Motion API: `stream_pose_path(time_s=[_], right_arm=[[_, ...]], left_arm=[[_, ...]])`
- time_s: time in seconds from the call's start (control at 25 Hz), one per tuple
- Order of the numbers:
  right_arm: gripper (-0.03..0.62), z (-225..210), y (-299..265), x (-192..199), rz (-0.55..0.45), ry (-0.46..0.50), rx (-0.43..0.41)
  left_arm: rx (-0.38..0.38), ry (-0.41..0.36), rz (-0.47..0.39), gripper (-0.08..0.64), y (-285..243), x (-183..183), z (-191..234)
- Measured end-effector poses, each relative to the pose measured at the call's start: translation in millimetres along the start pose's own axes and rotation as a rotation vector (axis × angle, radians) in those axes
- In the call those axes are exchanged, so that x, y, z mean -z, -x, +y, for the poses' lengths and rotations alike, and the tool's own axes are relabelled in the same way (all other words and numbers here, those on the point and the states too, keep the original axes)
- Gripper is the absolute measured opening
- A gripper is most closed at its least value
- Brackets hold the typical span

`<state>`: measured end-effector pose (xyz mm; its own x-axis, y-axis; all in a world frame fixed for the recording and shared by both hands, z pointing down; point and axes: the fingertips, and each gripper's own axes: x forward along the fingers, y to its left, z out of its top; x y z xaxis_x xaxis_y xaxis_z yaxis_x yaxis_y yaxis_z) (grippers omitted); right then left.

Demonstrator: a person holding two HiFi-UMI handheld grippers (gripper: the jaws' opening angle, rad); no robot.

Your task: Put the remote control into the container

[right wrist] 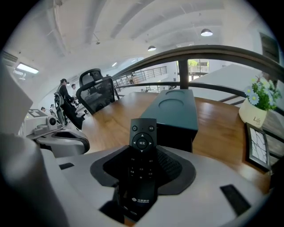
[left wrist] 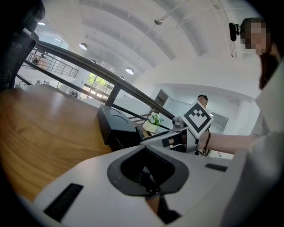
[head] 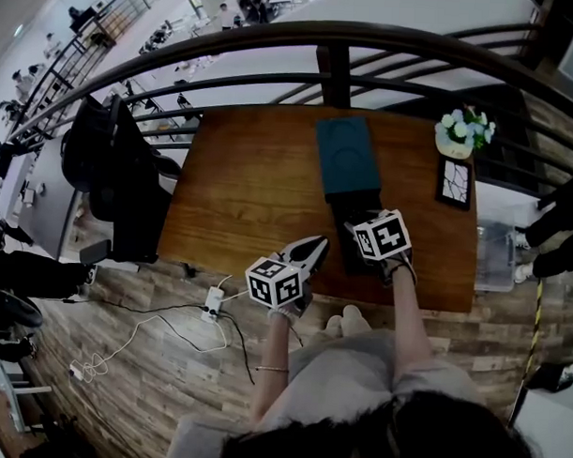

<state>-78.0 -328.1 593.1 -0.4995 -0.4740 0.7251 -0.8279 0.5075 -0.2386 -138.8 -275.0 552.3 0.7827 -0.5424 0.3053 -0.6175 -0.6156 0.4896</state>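
Black remote control [right wrist: 142, 137]: held between the jaws of the right gripper [right wrist: 143, 153], lower half clamped, button end standing proud and aimed at the container [right wrist: 175, 111] ahead.
Right gripper state: closed on the remote control across its width, with the jaws set fairly wide to take it.
Handling: judged light and rigid, with a smooth plastic shell (likely to slide if the squeeze is eased). It is best taken by the long side edges, as is done now, so that no buttons are pressed.
Left gripper [left wrist: 143, 168]: seen beside the right one, low by the near table edge. Its jaws are drawn together with nothing between them.
Table [head: 241, 194]: brown wood, on which the container is laid.
Container: a dark teal box set lengthwise just beyond the remote's tip. Its near end is shown dark and is taken to be the opening, though this cannot be confirmed.
Next move: a slide into that end is judged to be needed, with release only once the remote is supported.
Far side: a flower pot [right wrist: 256, 108] and a picture frame [right wrist: 257, 148] are set to the right, apart from the container.
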Motion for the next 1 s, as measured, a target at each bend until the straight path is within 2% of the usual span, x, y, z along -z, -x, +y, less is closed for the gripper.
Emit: stream_pose_path(time_s=[0.64,1.0], right_arm=[[0.198,-15,-25,17,0.130,-0.018,0.041],[0.198,-25,-33,26,0.201,-0.011,0.119]], left_arm=[[-0.008,0.022,0.034,0.004,-11,8,10],[-0.013,0.028,0.038,0.005,-10,9,15]])
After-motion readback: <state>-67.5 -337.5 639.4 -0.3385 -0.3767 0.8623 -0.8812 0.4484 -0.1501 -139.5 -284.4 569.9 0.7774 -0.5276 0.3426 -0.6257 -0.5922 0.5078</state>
